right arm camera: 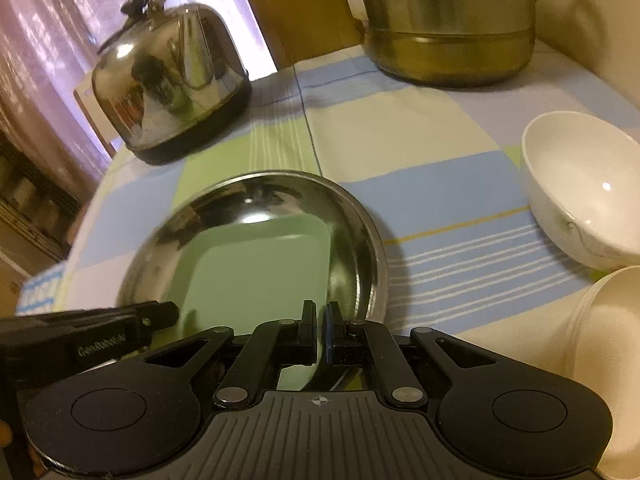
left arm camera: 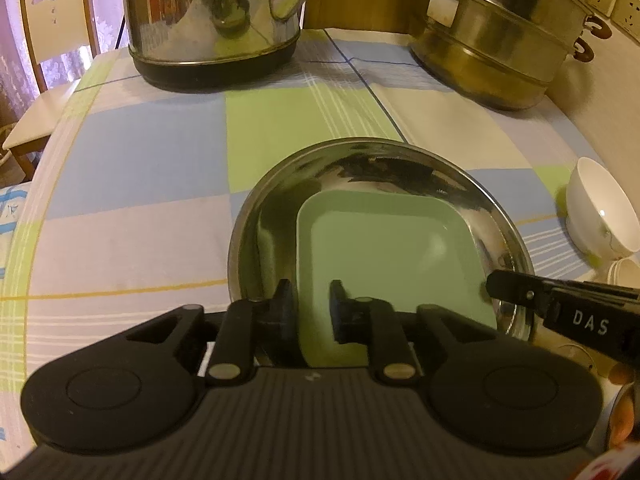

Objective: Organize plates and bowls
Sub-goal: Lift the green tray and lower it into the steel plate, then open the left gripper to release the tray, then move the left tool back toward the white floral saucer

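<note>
A pale green square plate (left arm camera: 384, 252) (right arm camera: 256, 272) lies inside a round steel plate (left arm camera: 256, 208) (right arm camera: 360, 216) on the checked tablecloth. My left gripper (left arm camera: 312, 302) sits at the green plate's left rim. Its fingers stand apart, with the rim between them and no pad pressing on it. From the right, my right gripper (right arm camera: 321, 320) has its fingers nearly together on the green plate's right rim. Each gripper's tip also shows in the other view: the right gripper (left arm camera: 494, 286) and the left gripper (right arm camera: 168, 314). A white bowl (left arm camera: 600, 216) (right arm camera: 580, 184) stands to the right of the steel plate.
A shiny kettle (left arm camera: 212, 20) (right arm camera: 172, 80) stands at the back left and a stacked steel steamer pot (left arm camera: 492, 40) (right arm camera: 448, 28) at the back right. A second white vessel (right arm camera: 608, 340) sits near the right front. A wooden chair (left arm camera: 52, 20) is beyond the table's left edge.
</note>
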A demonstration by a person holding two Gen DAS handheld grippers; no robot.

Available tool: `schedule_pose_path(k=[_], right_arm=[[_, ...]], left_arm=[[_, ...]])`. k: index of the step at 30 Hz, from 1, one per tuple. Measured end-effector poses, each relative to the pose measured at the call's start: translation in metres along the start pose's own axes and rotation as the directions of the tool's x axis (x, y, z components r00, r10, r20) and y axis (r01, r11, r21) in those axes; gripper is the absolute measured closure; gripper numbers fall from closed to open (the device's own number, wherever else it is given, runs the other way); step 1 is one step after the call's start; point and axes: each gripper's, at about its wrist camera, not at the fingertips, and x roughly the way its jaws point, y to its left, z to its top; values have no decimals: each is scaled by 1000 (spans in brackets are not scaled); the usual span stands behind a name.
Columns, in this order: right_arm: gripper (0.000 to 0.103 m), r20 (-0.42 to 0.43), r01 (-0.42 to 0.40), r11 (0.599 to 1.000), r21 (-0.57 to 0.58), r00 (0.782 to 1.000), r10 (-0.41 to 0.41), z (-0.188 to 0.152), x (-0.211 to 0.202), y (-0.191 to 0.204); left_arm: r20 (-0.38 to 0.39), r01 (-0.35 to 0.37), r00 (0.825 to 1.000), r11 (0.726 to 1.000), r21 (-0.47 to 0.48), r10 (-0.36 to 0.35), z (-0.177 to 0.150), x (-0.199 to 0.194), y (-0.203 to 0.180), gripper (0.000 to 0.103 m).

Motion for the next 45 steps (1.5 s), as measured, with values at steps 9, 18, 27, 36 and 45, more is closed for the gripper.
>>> schedule_pose_path(k=[9, 18, 27, 36, 45], right_arm=[[50, 40, -29, 1000, -8, 999, 30, 1, -30, 5], [42, 58, -59, 998, 30, 997, 57, -5, -72, 0], [42, 31, -77, 996, 37, 997, 76, -22, -111, -6], [42, -1, -82, 994, 72, 997, 82, -44, -143, -20], [42, -45, -63, 997, 53, 997, 65, -59, -161, -32]], left_arm=[[25, 14, 1000, 1000, 21, -15, 0, -30, -5, 74], [23, 5, 1000, 1000, 23, -5, -12, -70, -5, 63], [16, 7, 1000, 1000, 22, -7, -34, -106, -16, 59], [-11, 15, 1000, 1000, 23, -14, -64, -128, -37, 53], [-41, 20, 999, 1000, 5, -19, -89, -143, -59, 53]])
